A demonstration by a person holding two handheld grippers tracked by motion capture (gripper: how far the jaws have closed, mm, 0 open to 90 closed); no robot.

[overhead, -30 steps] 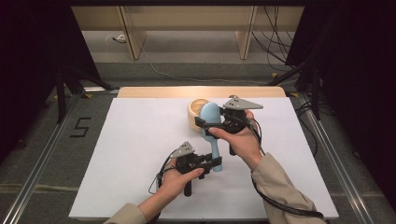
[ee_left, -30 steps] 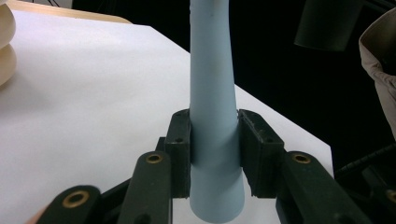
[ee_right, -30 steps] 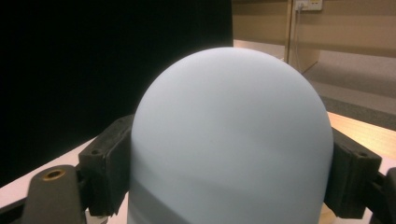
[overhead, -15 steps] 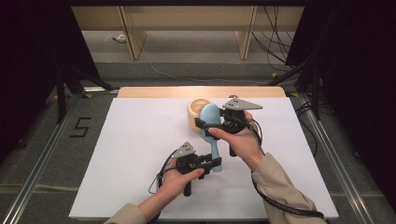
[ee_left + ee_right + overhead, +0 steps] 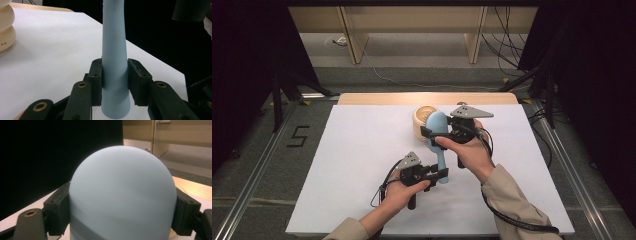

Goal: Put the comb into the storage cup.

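Observation:
A light blue hairbrush (image 5: pixel 440 146) hangs over the white table (image 5: pixel 362 150), held at both ends. My left gripper (image 5: pixel 440 175) is shut on the brush's handle near its end; in the left gripper view the handle (image 5: pixel 114 50) rises between the pads (image 5: pixel 96 77). My right gripper (image 5: pixel 432 131) is shut on the brush's rounded head, whose smooth back (image 5: pixel 122 195) sits between the two pads (image 5: pixel 58 207) in the right gripper view. The bristle side is hidden there.
A cream, ribbed round container (image 5: pixel 423 120) stands just behind the brush head, near the table's wooden far edge (image 5: pixel 427 98); it also sits at the left as the container (image 5: pixel 6 27). Cables trail from both grippers. Dark stands flank the table.

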